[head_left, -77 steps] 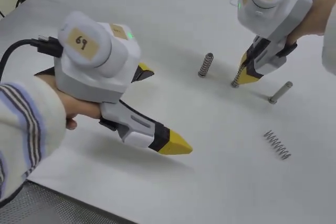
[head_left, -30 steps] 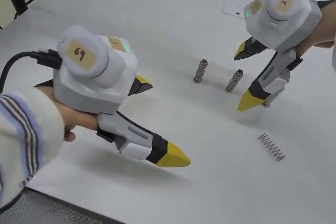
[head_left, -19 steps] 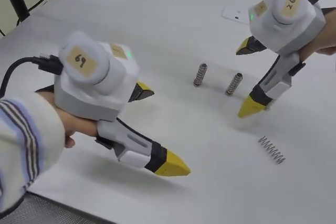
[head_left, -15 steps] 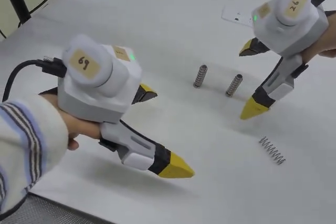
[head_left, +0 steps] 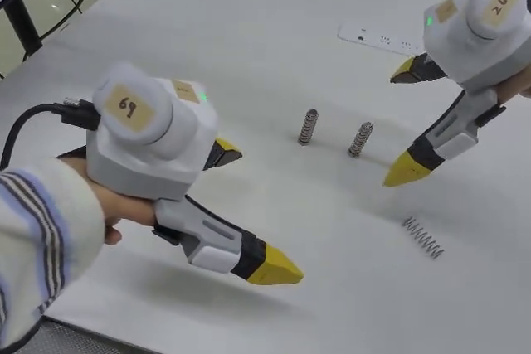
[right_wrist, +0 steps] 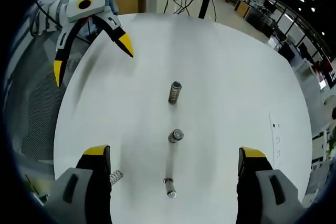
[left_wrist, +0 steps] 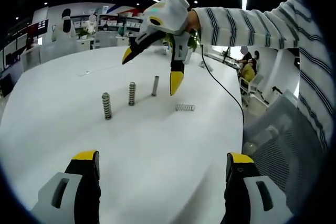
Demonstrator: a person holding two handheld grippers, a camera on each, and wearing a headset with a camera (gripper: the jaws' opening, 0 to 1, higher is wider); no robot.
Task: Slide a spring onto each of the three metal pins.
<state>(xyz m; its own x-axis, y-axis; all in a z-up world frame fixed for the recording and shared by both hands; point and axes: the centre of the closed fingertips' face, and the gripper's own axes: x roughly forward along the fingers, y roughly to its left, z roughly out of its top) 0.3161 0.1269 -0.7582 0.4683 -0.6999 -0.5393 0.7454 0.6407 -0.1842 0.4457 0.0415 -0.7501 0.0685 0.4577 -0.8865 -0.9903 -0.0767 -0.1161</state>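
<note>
Two metal pins, each wearing a spring (head_left: 308,126) (head_left: 359,139), stand upright mid-table. In the left gripper view a bare pin (left_wrist: 155,85) stands beside them, and a loose spring (head_left: 421,236) (left_wrist: 185,107) lies flat on the table nearby. My right gripper (head_left: 400,126) hovers open just right of the pins, holding nothing; from above, its view shows the sprung pins (right_wrist: 174,92) (right_wrist: 176,135), the bare pin (right_wrist: 168,187) and the loose spring (right_wrist: 116,177). My left gripper (head_left: 257,209) is open and empty at the near left, well away from the pins.
The white table (head_left: 249,31) is round, and its near edge runs close under my left gripper. A flat white strip (head_left: 382,39) lies at the far right. A black cable (head_left: 25,134) trails from the left gripper. An office with desks and chairs lies beyond the table.
The right gripper let go of the second sprung pin, opened, and lifted away up and to the right. The left gripper has barely moved. The head camera has shifted.
</note>
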